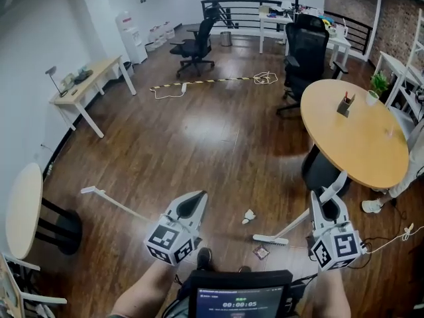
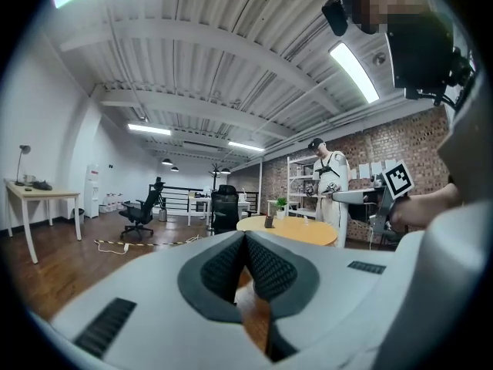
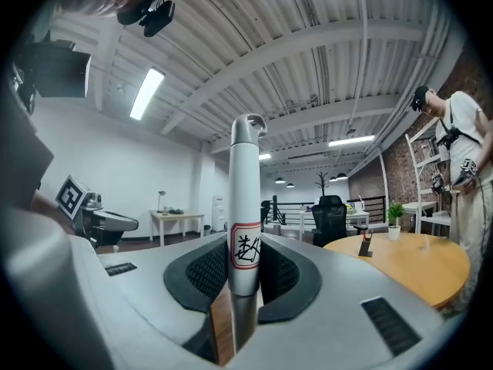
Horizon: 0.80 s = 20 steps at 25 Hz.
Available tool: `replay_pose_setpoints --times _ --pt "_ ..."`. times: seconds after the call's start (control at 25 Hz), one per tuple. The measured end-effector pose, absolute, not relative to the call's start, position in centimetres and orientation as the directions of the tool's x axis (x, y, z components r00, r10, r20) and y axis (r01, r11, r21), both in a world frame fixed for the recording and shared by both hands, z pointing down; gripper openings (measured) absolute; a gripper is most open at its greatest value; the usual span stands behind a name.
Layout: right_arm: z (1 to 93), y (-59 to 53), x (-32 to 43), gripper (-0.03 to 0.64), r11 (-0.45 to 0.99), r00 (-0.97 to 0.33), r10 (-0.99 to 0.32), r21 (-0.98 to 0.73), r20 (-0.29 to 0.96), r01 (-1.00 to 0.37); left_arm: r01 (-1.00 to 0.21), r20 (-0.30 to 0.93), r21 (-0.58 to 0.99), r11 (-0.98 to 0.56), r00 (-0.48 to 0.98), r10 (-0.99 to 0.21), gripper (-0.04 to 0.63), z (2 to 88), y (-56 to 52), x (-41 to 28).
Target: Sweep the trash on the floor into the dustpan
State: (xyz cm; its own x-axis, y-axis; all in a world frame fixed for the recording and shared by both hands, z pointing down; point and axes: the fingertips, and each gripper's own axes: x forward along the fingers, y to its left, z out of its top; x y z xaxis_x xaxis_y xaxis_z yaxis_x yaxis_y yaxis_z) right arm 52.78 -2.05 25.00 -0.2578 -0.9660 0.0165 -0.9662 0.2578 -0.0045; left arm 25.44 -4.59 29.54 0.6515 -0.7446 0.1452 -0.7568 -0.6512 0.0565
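Observation:
My right gripper (image 1: pixel 328 204) is shut on a white pole (image 3: pixel 245 206) with a red-framed label; the pole stands between the jaws and ends in a hooked cap. In the head view this pole (image 1: pixel 291 228) slants from a flat white end near my feet up to a dark shape (image 1: pixel 321 171) under the round table. My left gripper (image 1: pixel 193 201) is shut with nothing between its pads (image 2: pixel 266 268). A second white pole (image 1: pixel 109 201) lies on the floor and runs under the left gripper. A crumpled white paper (image 1: pixel 248 216) and a small dark red wrapper (image 1: pixel 261 252) lie on the floor between the grippers.
The round wooden table (image 1: pixel 358 134) is close on the right, where a person in white (image 3: pixel 462 149) stands. Black office chairs (image 1: pixel 306 52) stand further back. A cable and a striped strip (image 1: pixel 199 82) cross the floor. A small round table (image 1: pixel 23 207) is at the left.

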Motion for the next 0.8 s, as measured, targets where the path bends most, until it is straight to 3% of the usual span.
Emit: replay_pose_setpoints --times 0.52,0.8 --pt "29.4 -14.0 52.8 0.103 0.115 -0.114 -0.993 0.025 0.023 -0.993 -0.708 0.174 0.089 -0.701 0.704 -0.689 0.003 34.9 -18.8 23.0" --pt "34.8 -20.6 51.9 0.101 0.067 -0.063 -0.994 0.045 0.085 -0.997 -0.687 0.202 0.070 -0.723 0.720 -0.664 0.003 39.6 -25.2 22.5"
